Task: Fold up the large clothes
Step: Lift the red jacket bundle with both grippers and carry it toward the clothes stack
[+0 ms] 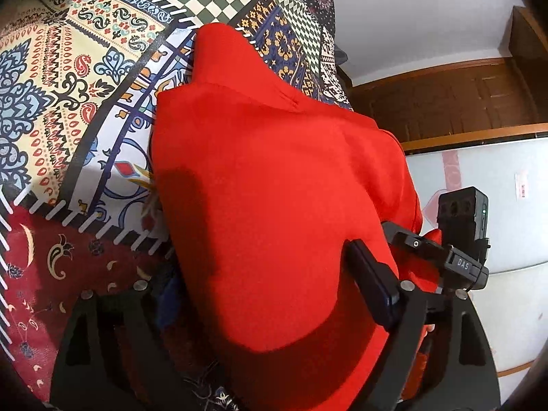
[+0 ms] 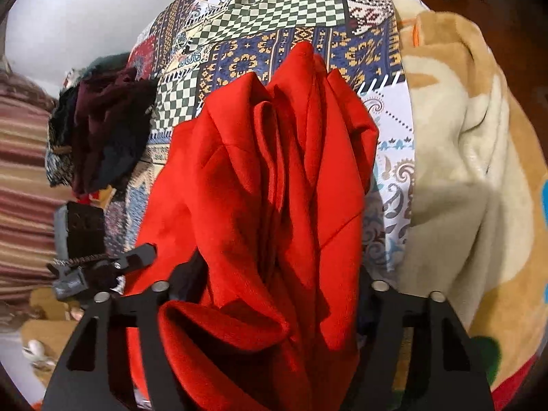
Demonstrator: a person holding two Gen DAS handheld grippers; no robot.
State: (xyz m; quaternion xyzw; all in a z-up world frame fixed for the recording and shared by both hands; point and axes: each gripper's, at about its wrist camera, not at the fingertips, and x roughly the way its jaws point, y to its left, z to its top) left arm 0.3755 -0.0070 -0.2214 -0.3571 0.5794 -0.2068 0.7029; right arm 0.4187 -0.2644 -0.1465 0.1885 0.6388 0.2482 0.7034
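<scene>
One red garment lies on the patterned bedspread, long axis running away from both cameras, its narrow end farthest. Left gripper: jaws spread wide, cloth between them. Right gripper: cloth bunched between fingers; clamped or not, cannot tell.

Red garment: matt, soft brushed cloth. Patterned bedspread: smooth printed fabric. Beige blanket: fuzzy fleece.

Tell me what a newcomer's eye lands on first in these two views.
The bright red garment fills the middle of both views, smooth in the left wrist view and bunched into deep folds in the right. Under it spreads a busy patchwork-print bedspread, with a beige fleece blanket at the right edge.
</scene>
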